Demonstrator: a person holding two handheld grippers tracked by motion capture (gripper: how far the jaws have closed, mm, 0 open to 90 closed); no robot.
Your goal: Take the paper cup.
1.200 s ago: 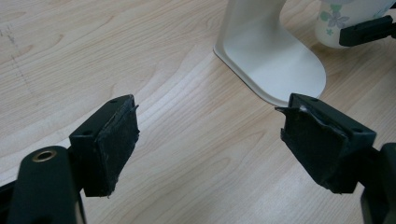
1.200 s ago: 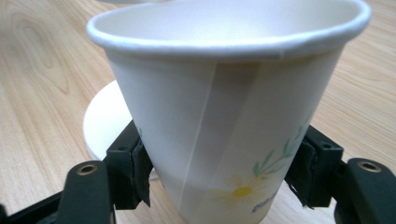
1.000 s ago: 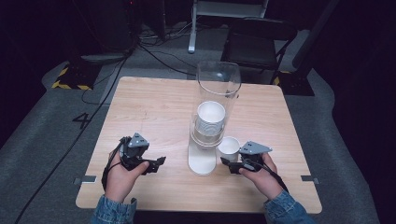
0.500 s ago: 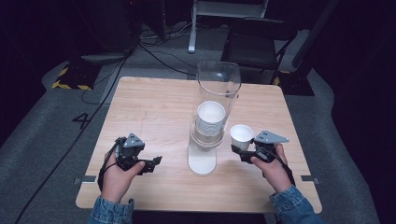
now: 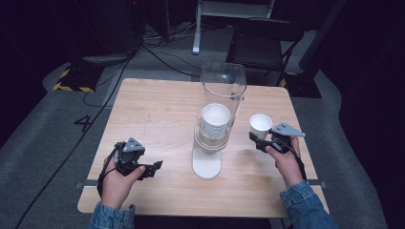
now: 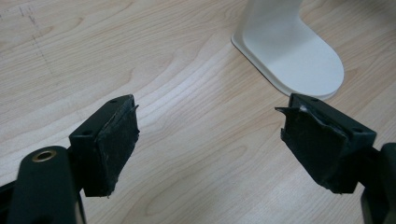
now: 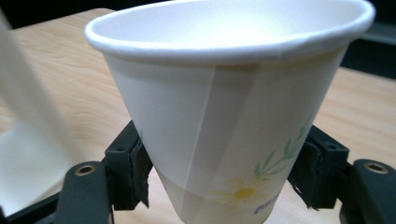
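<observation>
The right hand-held gripper grasps a white paper cup with a daisy print low on its tapered wall. The cup stands upright, mouth up, clear of the pale wooden counter and just right of the tall clear cup dispenser on a white stand. That hand is nearer the dispenser. The left hand-held gripper rests released, holding nothing, near the stand's white foot.

A second ago the cup sat close against the dispenser's base; it has since travelled rightward and slightly up, and the right jaws have just been easing apart with the cup between them.
</observation>
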